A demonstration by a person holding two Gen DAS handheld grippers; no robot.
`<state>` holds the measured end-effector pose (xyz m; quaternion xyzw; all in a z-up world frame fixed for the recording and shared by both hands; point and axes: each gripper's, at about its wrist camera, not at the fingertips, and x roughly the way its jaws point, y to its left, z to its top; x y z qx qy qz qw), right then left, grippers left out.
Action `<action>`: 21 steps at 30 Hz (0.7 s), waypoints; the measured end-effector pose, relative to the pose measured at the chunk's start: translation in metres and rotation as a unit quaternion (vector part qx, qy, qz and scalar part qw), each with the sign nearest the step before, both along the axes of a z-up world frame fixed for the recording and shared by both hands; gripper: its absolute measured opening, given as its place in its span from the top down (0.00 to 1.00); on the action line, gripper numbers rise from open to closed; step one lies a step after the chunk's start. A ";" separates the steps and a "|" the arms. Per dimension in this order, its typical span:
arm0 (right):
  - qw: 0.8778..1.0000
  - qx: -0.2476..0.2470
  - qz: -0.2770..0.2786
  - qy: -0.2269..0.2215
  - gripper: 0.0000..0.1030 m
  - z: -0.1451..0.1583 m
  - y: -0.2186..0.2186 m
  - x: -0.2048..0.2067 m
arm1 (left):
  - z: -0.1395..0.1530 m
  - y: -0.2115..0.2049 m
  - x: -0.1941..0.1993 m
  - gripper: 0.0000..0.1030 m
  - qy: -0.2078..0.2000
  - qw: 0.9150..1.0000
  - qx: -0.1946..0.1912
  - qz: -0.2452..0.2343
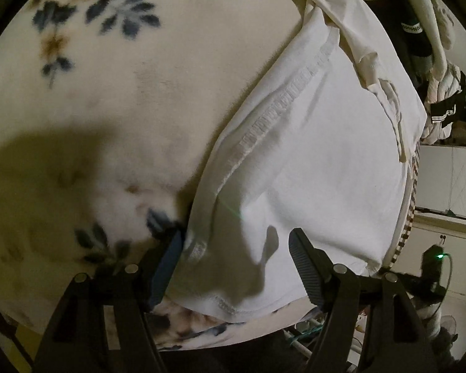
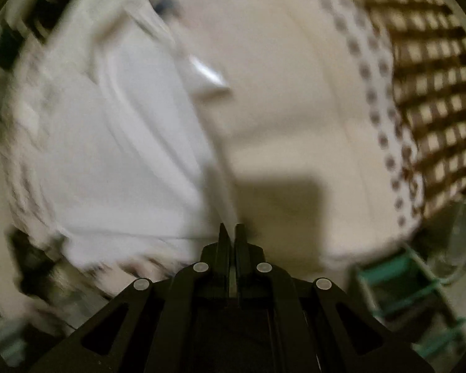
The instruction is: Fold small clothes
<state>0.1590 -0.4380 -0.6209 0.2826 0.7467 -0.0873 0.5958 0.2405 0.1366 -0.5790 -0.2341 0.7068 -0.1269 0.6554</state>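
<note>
A white garment (image 1: 310,155) lies folded on a cream blanket with blue and brown flowers (image 1: 171,46); its stitched hem runs diagonally. My left gripper (image 1: 236,236) is open low over the garment's near end, the fingers standing either side of the cloth and not pressing on it. The right wrist view is blurred. There the same white garment (image 2: 124,155) fills the left side, and a raised edge of it runs straight into the tips of my right gripper (image 2: 231,228), which is shut on that edge.
A creased cream garment (image 1: 357,31) lies over the white one's far end. Dark and pale clothes (image 1: 444,105) are piled beyond the bed's right edge. A brown checked fabric (image 2: 435,93) and a green rack (image 2: 404,279) are on the right.
</note>
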 end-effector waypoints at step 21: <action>0.993 0.035 -0.106 -0.027 0.99 -0.004 -0.002 -0.020 | 0.038 -0.030 0.000 0.95 -0.048 0.997 0.051 -0.036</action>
